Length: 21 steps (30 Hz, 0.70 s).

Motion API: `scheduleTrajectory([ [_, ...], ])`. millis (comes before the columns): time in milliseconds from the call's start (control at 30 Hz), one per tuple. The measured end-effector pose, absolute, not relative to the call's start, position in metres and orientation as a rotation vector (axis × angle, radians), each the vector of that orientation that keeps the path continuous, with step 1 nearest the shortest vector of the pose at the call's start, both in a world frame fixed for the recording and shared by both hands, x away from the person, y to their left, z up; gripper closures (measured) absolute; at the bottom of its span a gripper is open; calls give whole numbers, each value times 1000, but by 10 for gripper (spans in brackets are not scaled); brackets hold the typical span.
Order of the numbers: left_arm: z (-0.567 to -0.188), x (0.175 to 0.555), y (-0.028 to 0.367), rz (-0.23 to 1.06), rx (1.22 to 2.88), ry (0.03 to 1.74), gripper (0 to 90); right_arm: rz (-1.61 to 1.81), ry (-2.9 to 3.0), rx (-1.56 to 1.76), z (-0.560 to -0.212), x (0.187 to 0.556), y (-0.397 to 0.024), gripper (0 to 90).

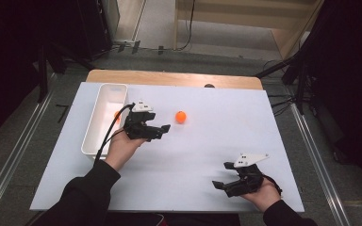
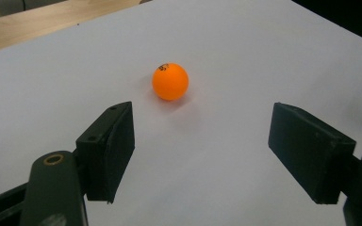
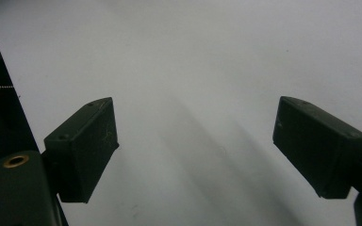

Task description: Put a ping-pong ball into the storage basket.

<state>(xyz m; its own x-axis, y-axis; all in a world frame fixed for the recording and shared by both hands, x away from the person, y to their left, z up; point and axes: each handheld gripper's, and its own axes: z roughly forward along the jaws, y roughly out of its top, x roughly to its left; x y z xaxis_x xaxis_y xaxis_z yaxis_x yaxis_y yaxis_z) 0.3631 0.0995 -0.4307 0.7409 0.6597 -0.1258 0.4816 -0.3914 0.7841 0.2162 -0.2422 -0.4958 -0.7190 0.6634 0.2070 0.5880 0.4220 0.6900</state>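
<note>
**Left claw lined up on orange ball, nothing held**

From the high view I see my left claw (image 1: 162,128) over the white bench (image 1: 207,155), just right of the white bin (image 1: 104,117). The orange ball (image 1: 181,117) lies on the bench a short way beyond the claw tips, apart from them and not touching.

In the left gripper view the ball (image 2: 170,81) sits ahead of the jaws, roughly centred between them but nearer the left one, still outside the gap. The left claw (image 2: 200,155) stands partly open and empty; bare bench shows between its pads.

A small dark printed mark sits on top of the ball; too small to read.

A second orange shape shows inside the bin, partly hidden behind the claw.

My right claw (image 1: 220,179) hovers near the front right of the bench, well apart from the ball. The right gripper view shows its jaws (image 3: 195,150) wide apart, empty.
</note>
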Motion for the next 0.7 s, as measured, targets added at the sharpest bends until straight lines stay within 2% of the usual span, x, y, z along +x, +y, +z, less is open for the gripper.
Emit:
scheduleTrajectory([
  [700, -446, 372, 81, 250, 2094, 859, 237, 1185, 2570, 1130, -496, 216, -241, 131],
])
